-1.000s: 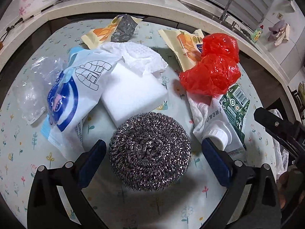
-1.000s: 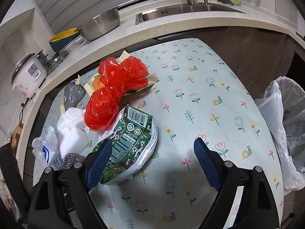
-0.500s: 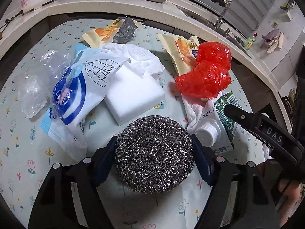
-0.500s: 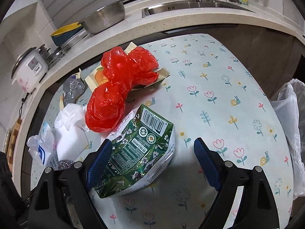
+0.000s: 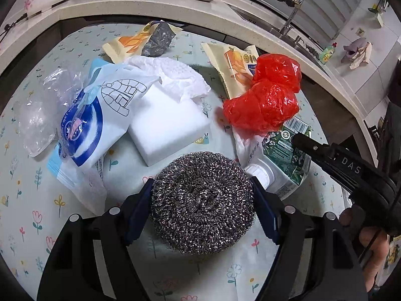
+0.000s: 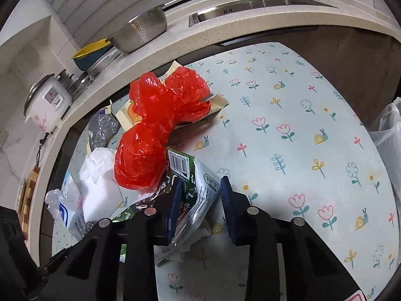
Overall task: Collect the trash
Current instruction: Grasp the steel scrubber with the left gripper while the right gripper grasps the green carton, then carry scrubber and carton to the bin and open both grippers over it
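— Steel wool first: one round scourer (image 5: 203, 202) sits on the flowered table (image 6: 300, 150), and the left tool (image 5: 201, 205) is clenched on it, a blue pad (image 5: 139, 213) pressed to each side.

— And the right tool (image 6: 199, 200)?

— Its two jaws are pinched onto one green-and-white pouch (image 6: 198, 188), the one with the barcode and a white screw cap (image 5: 258, 173). The pouch lies at the near edge of the trash pile.

— Count the rest for me.

— One white sponge block (image 5: 170, 133) just behind the scourer. One crumpled white paper towel (image 5: 175, 75) touching the block's far side. One blue-and-white wet-wipe pack (image 5: 100, 118) leaning on its left edge. One clear plastic wrapper (image 5: 37, 115) left of that. Two yellow snack wrappers: one (image 5: 132, 42) at the far edge with silver lining showing, one (image 5: 238, 62) partly under the red plastic bag (image 6: 160, 125).

— Just one red bag?

— One, knotted into lobes, resting against the pouch. One white bin liner (image 6: 388, 135) hangs at the table's right edge.
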{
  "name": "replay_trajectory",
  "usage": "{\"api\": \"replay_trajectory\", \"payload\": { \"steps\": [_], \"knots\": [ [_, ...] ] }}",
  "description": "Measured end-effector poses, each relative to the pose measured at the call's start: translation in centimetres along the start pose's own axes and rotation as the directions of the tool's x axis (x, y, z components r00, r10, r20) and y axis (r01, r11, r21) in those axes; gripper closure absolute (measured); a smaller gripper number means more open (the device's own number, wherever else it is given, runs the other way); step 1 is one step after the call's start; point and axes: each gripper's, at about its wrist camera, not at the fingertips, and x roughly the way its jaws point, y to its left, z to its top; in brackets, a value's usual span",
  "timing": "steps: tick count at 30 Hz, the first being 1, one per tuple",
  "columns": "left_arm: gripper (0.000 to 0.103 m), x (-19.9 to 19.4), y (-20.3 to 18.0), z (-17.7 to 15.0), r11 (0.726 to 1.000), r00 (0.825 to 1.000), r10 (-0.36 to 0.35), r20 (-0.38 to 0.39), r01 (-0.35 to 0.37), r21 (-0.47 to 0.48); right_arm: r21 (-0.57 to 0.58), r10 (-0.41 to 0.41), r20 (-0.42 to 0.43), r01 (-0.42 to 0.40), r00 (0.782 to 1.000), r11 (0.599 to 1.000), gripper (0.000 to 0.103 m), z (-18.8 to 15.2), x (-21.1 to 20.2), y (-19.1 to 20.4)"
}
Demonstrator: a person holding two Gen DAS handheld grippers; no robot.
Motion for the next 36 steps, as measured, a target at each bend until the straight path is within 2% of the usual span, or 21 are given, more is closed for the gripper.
{"api": "replay_trajectory", "payload": {
  "steps": [5,12,23,30,36],
  "knots": [
    [0.032,-1.1,-1.4,-0.2,1.000,1.000,-0.016,0.012,0.015,0.012,-0.002,-0.003,0.048,0.003,0.999,1.000,0.076,0.0,-3.1,-0.5],
    [0.032,-3.0,-5.6,-0.5,0.996,0.997,-0.061,0.039,0.059,0.067,0.011,-0.022,0.130,0.021,0.991,1.000,0.080,0.4,-8.6,-2.1],
    [0.032,-4.6,-12.8,-1.1,0.978,0.989,-0.135,0.056,0.123,0.171,0.099,-0.135,0.234,0.115,0.963,0.988,0.081,0.4,-16.4,-9.2],
    [0.032,-3.7,-20.0,-1.9,0.943,0.980,-0.196,0.025,0.181,0.279,0.201,-0.236,0.270,0.185,0.934,0.962,0.082,-0.3,-20.9,-16.1],
    [0.032,-2.2,-27.3,-3.0,0.888,0.965,-0.261,-0.018,0.247,0.389,0.277,-0.319,0.280,0.242,0.906,0.930,0.082,-0.9,-23.5,-21.4]
  ]
}}
